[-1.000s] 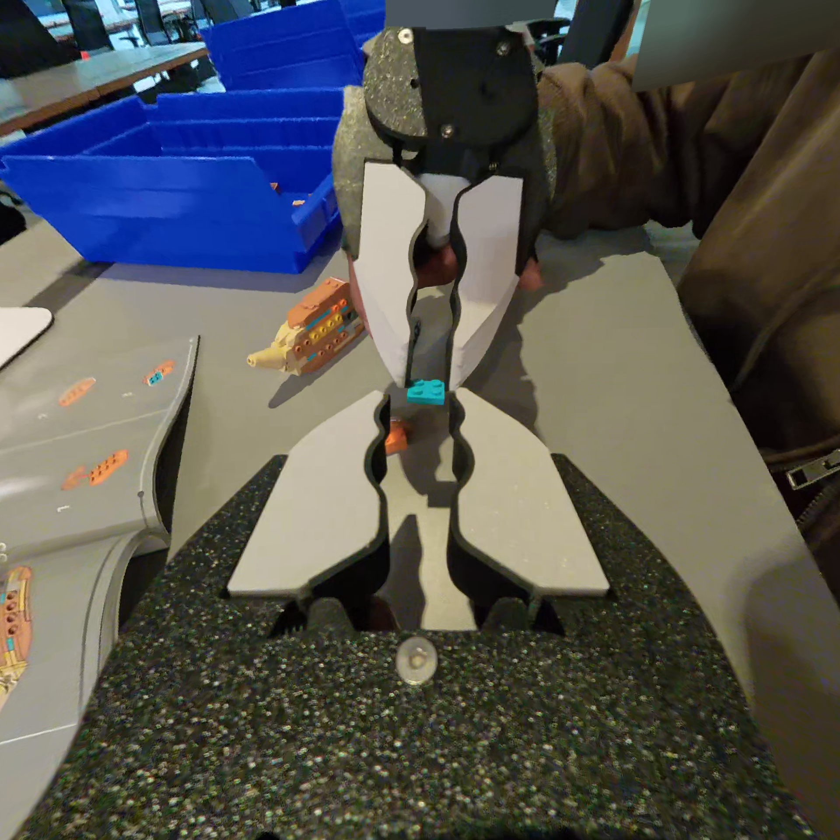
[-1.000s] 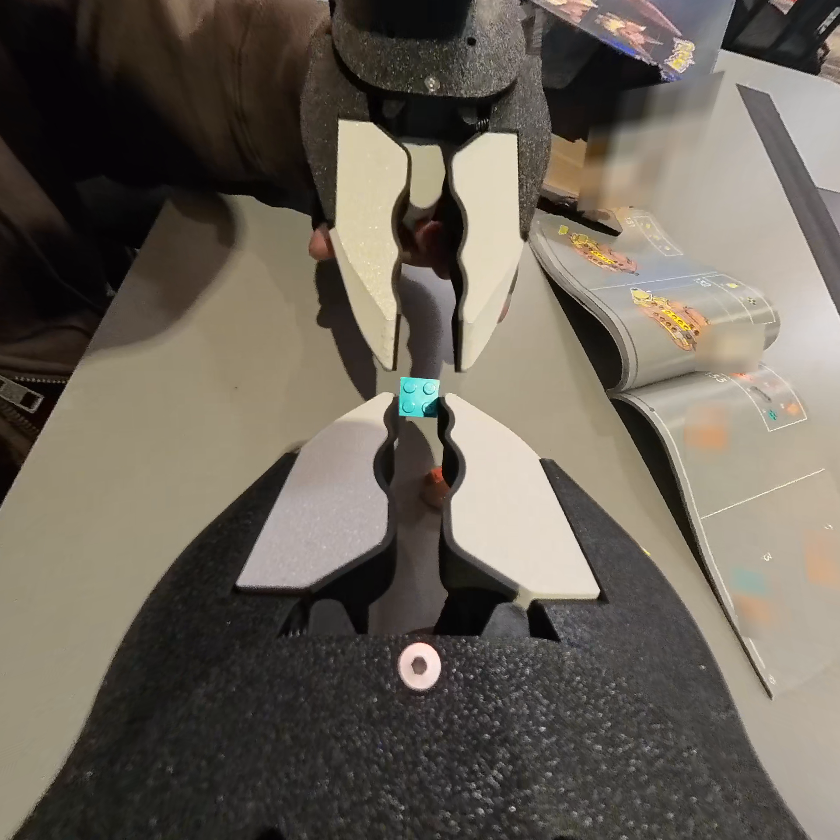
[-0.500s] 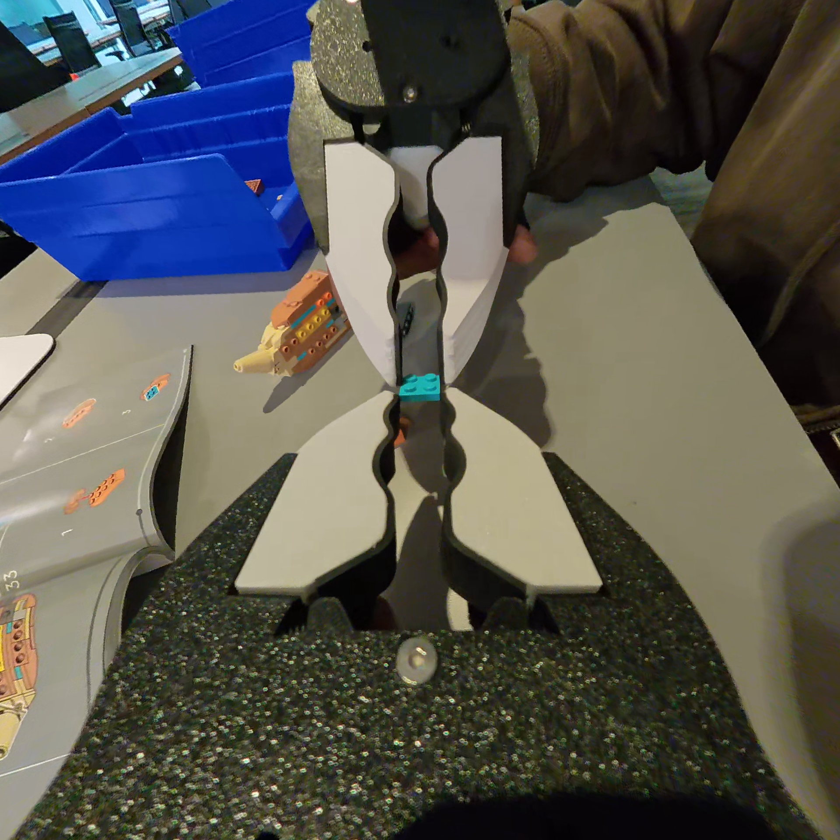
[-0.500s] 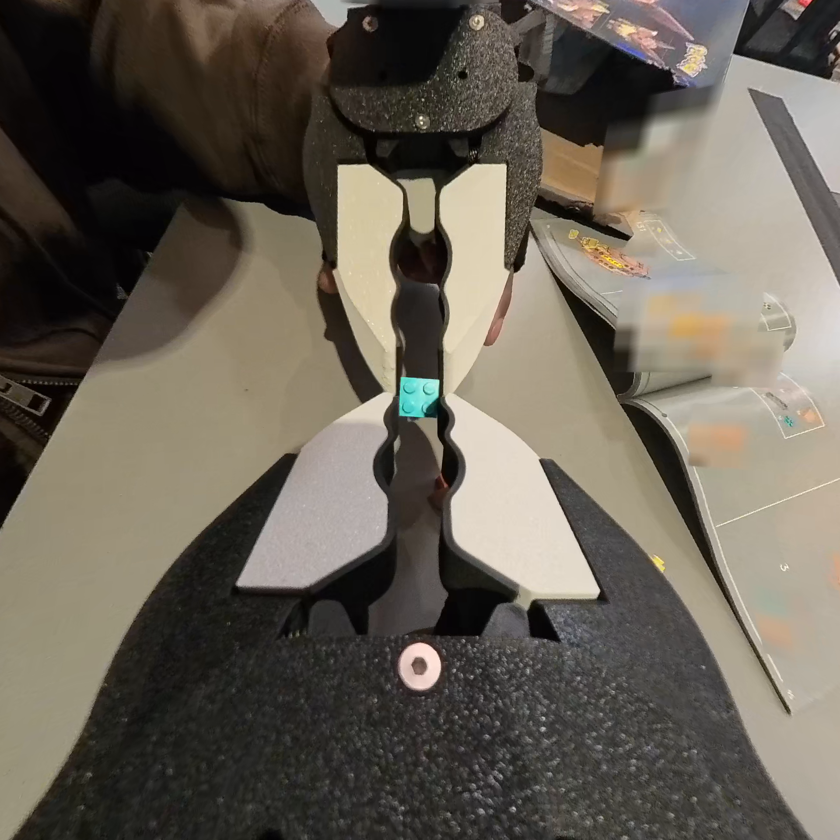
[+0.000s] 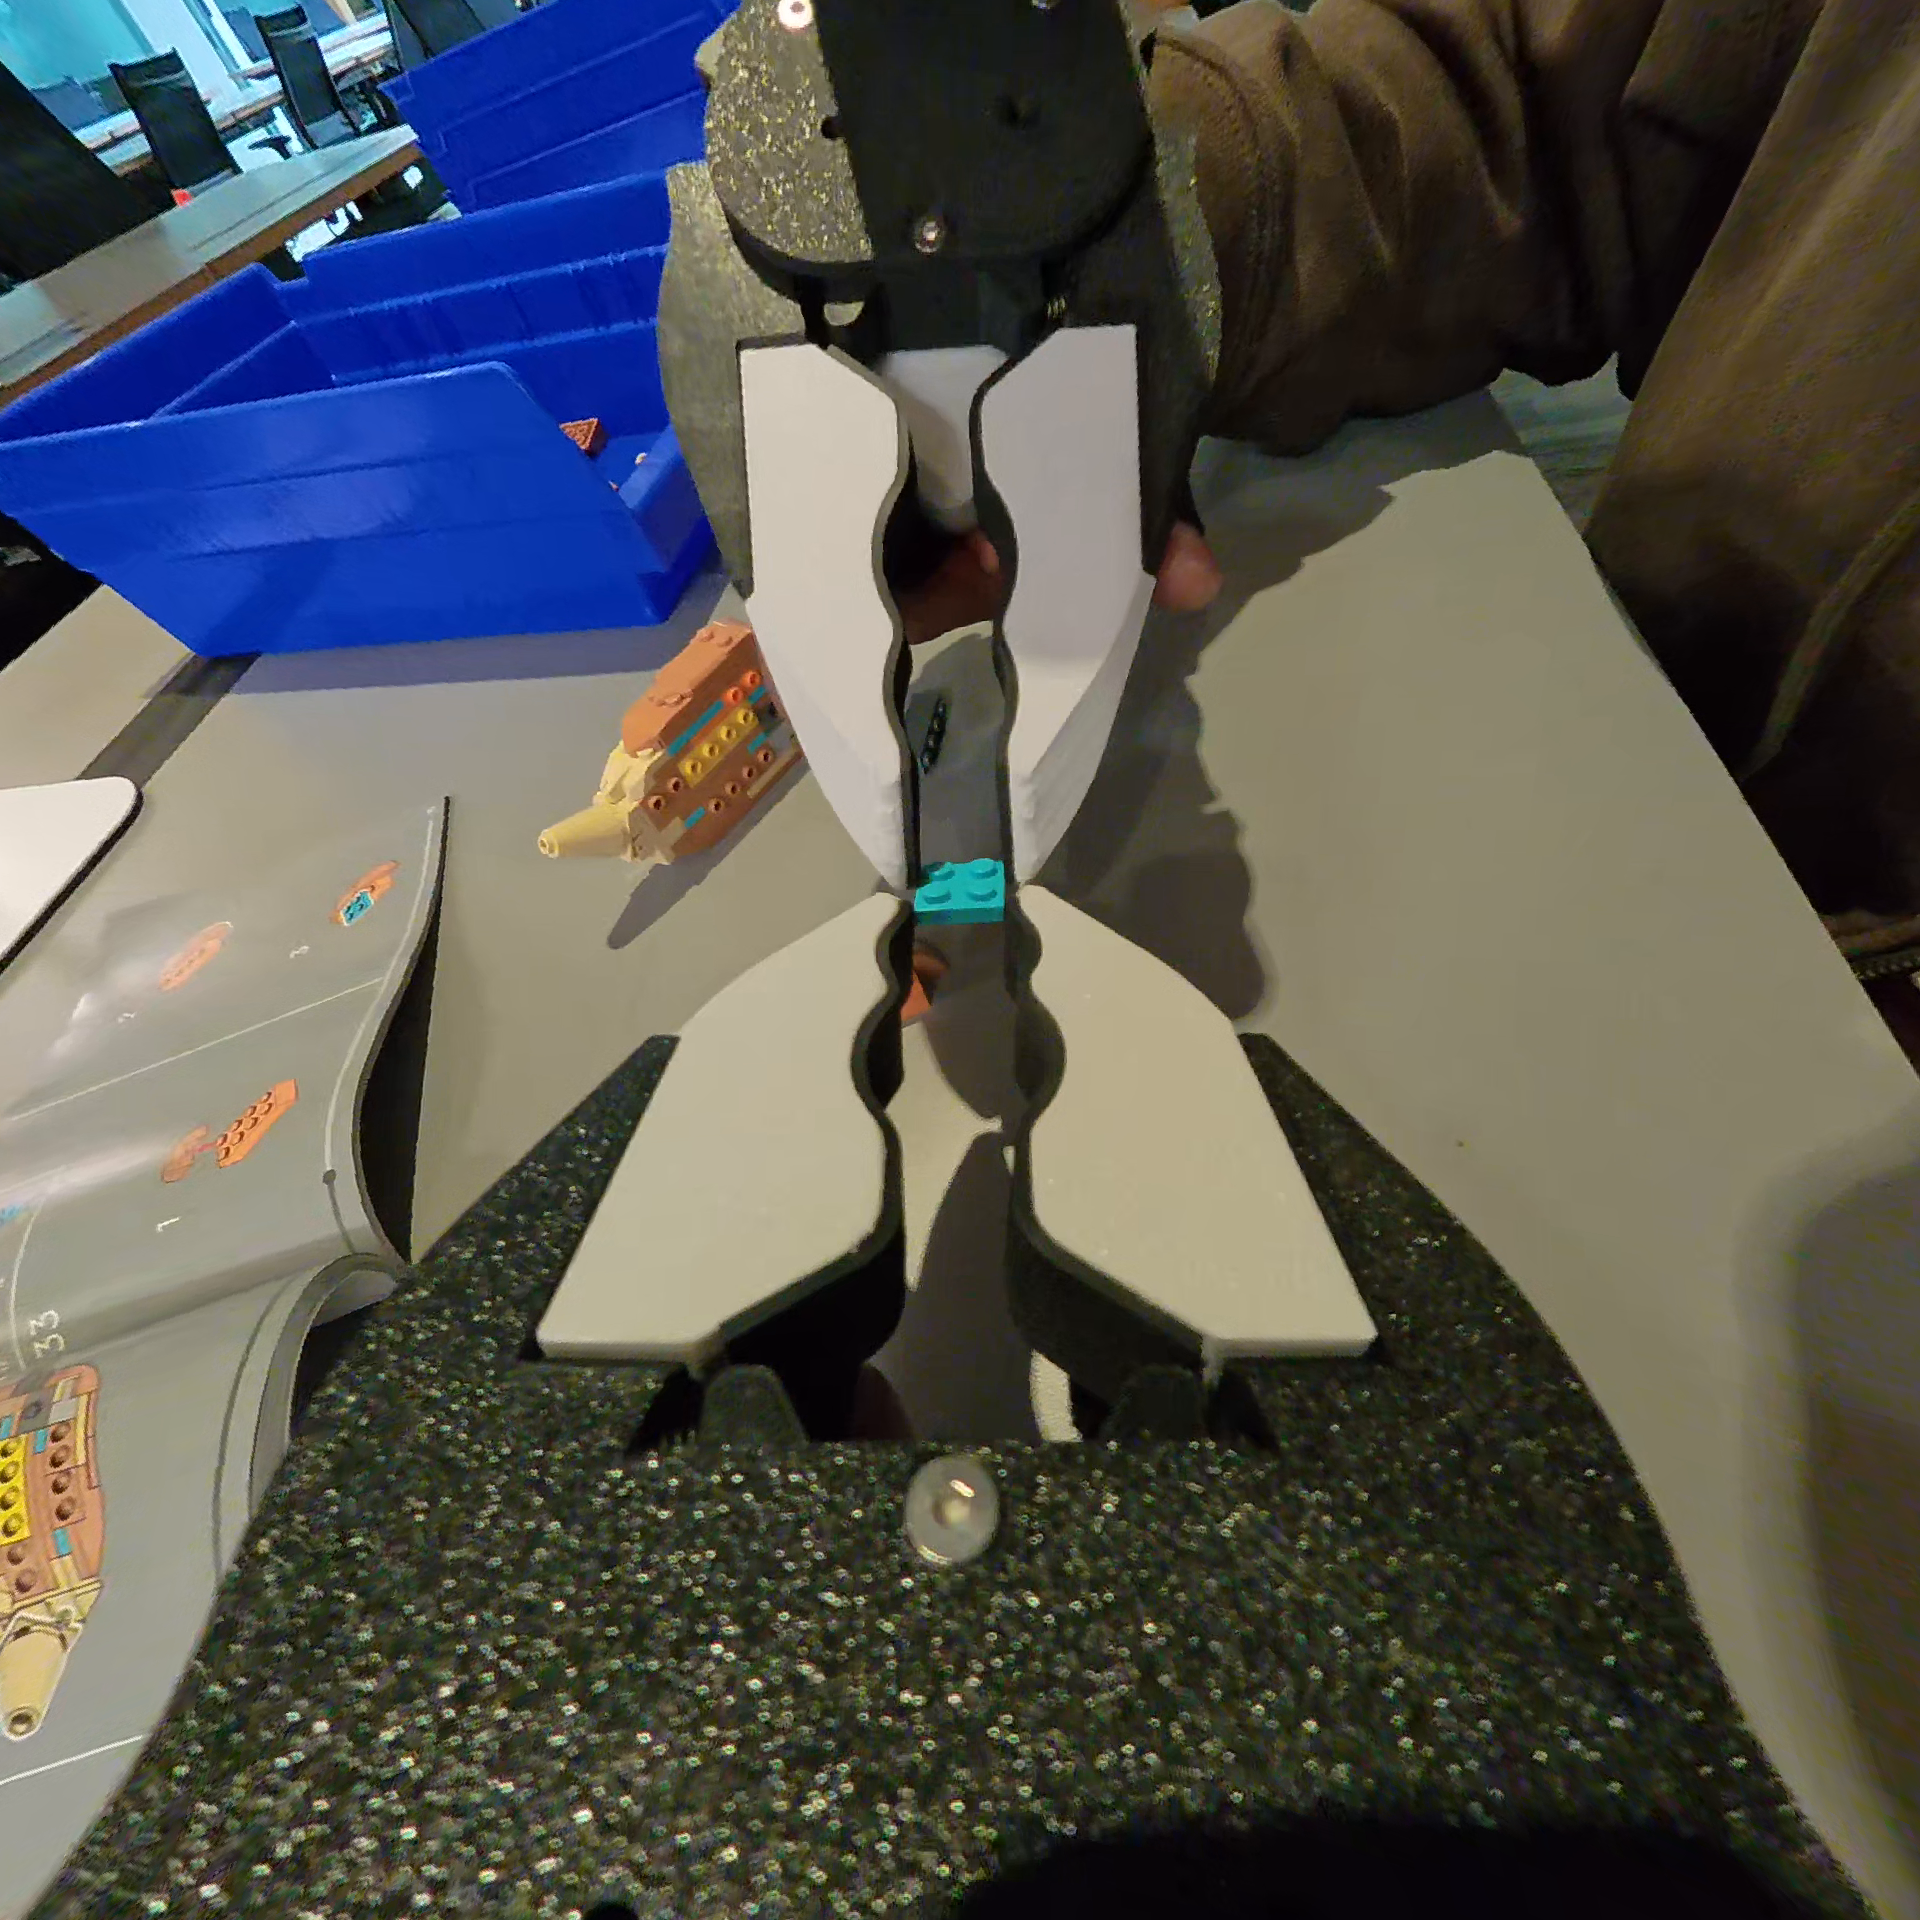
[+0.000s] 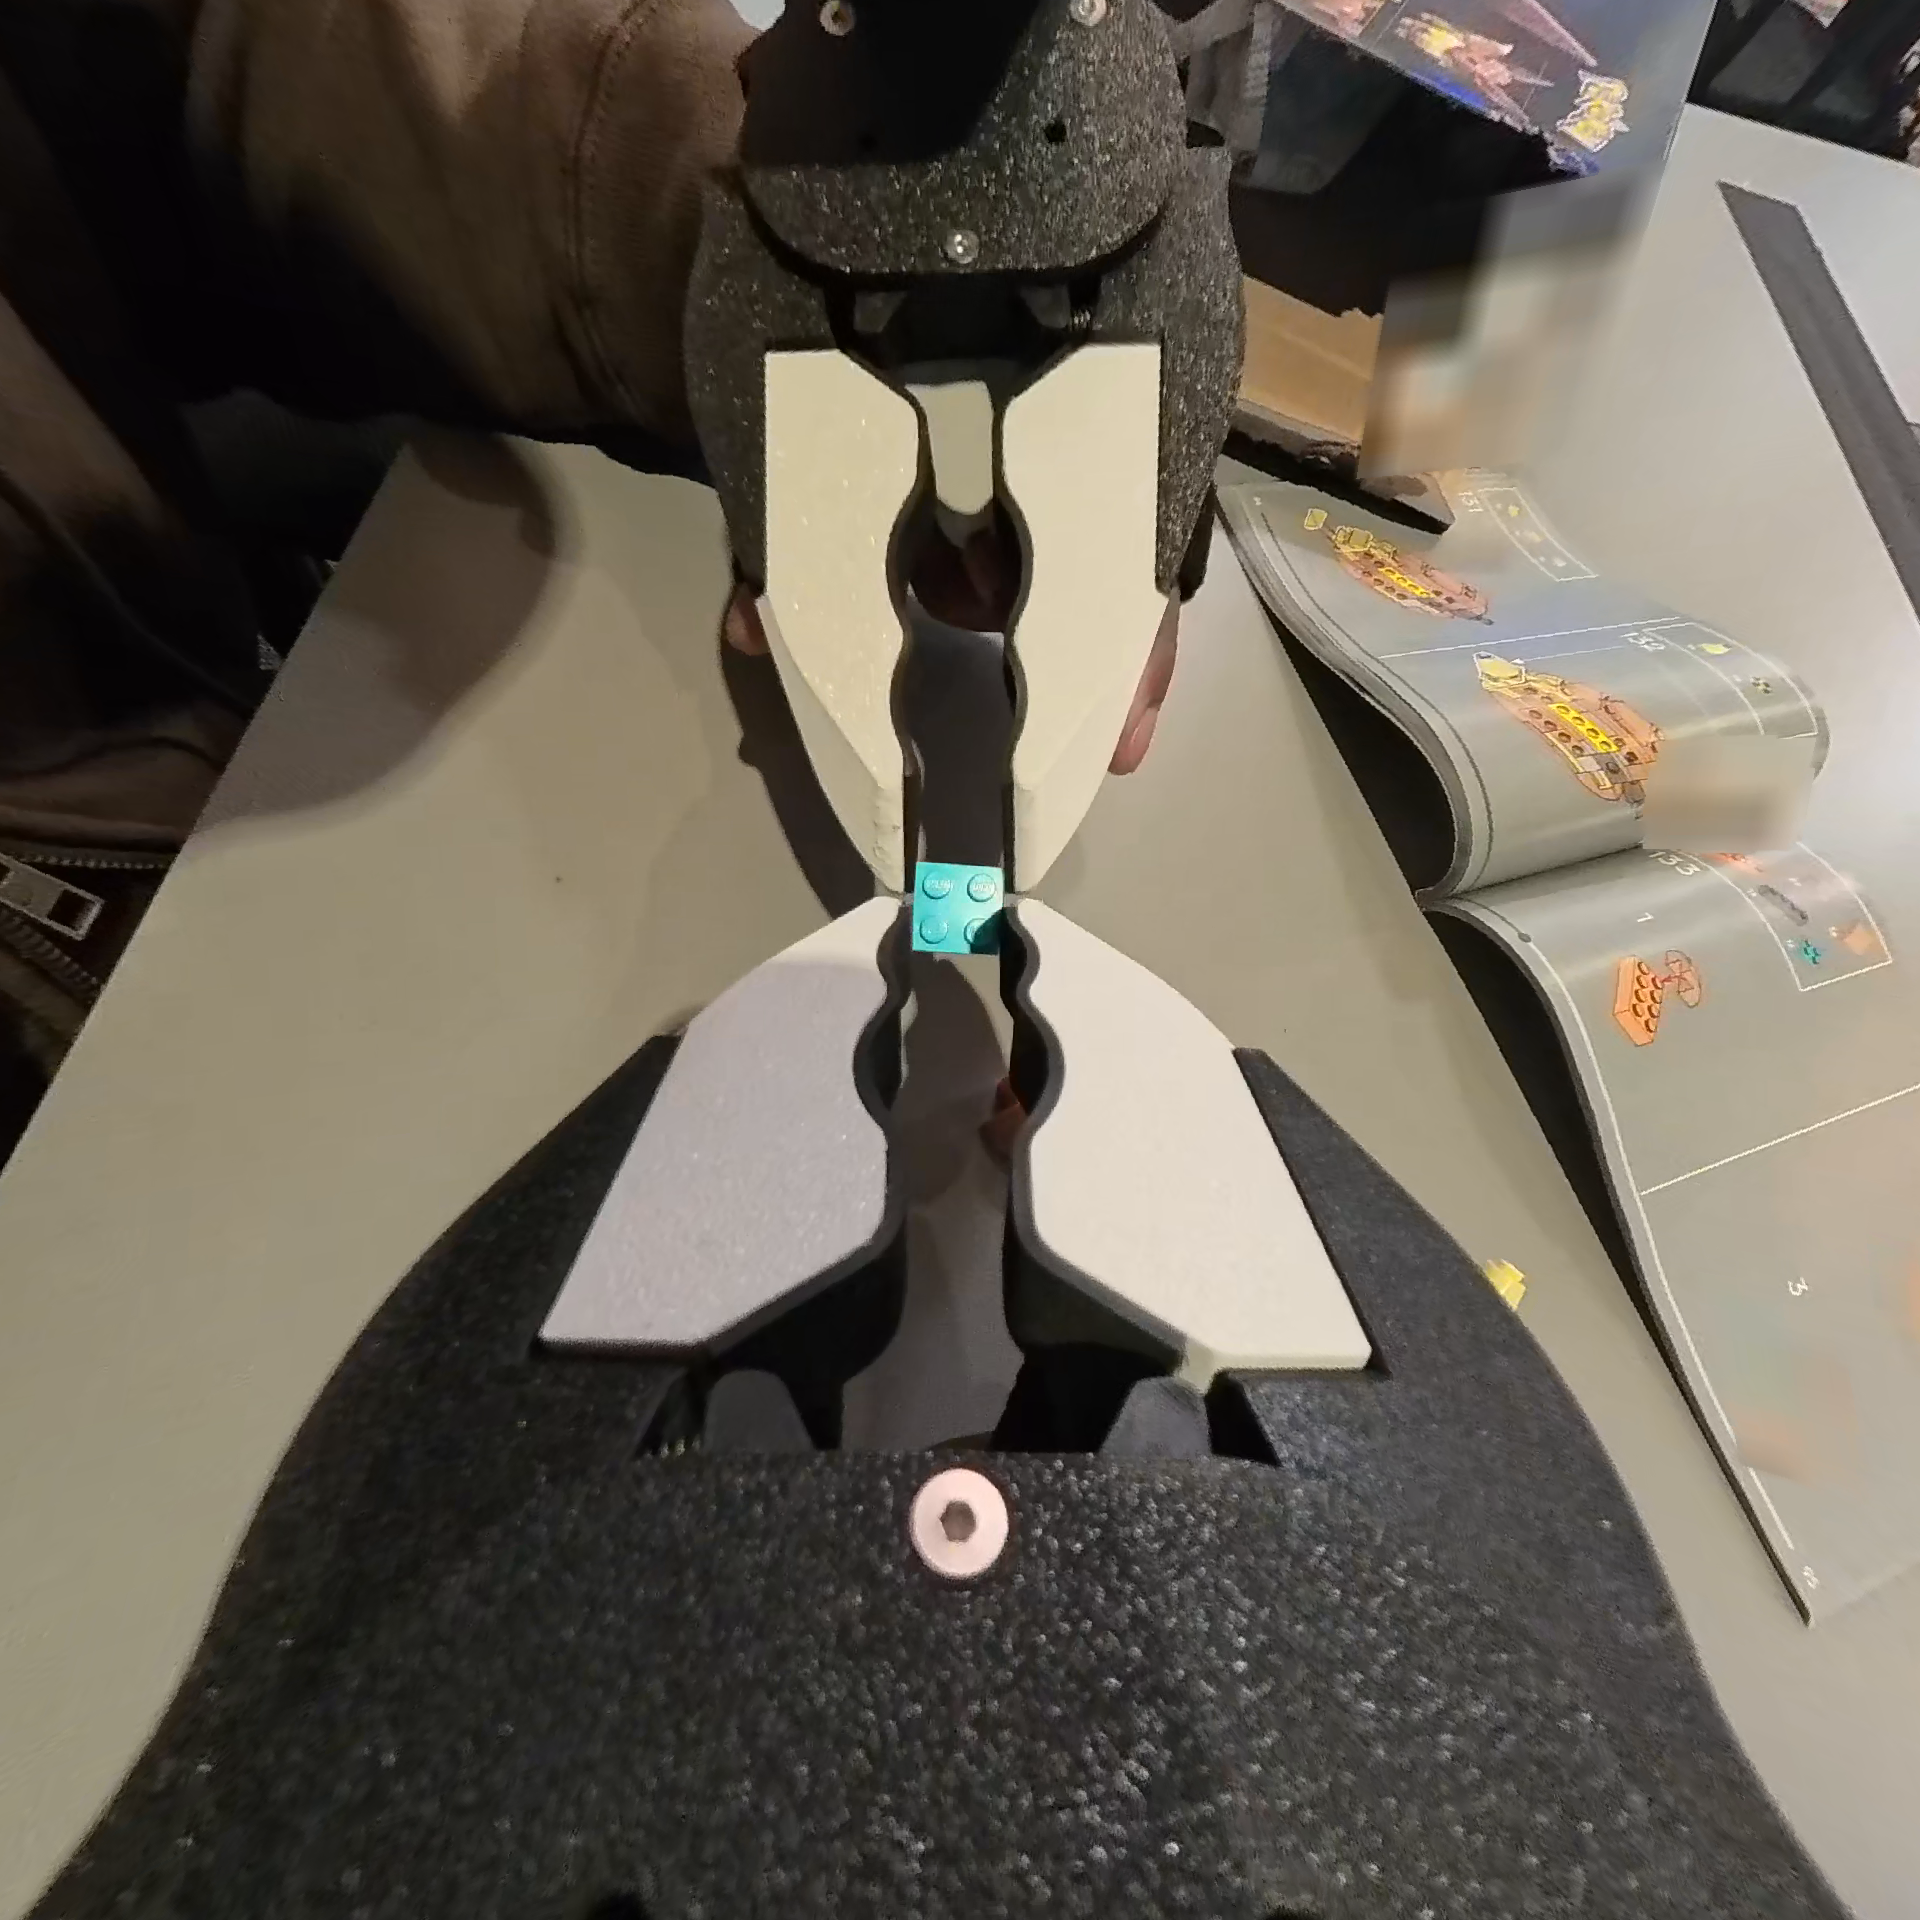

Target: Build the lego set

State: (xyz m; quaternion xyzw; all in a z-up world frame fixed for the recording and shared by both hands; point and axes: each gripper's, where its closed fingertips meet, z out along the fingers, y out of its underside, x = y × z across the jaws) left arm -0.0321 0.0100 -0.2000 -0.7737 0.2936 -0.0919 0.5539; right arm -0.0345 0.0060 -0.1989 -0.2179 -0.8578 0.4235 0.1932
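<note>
A small teal 2x2 plate [image 5: 961,896] hangs in the air between my two grippers, which meet tip to tip above the grey table [image 5: 1455,831]. My left gripper [image 5: 961,920] has its fingertips against the near sides of the plate. My right gripper [image 5: 961,857] points back at me and pinches the far sides. In the right wrist view the plate [image 6: 956,920], studs up, sits in my right gripper [image 6: 956,925], with the left gripper [image 6: 961,878] closed on its far half. The part-built brown and tan ship model [image 5: 696,769] lies on the table to the left.
Blue bins [image 5: 343,509] stand at the back left. An open instruction booklet [image 5: 208,1039] lies left, and shows in the right wrist view [image 6: 1662,935]. An orange piece [image 5: 920,1000] and a black piece [image 5: 932,732] lie under the grippers. A yellow piece [image 6: 1503,1280] lies by the booklet. Less than 4 cm separates the two grippers' tips.
The two grippers have moved together until their tips meet. My left gripper's fingers have narrowed onto the teal plate that my right gripper was holding.
</note>
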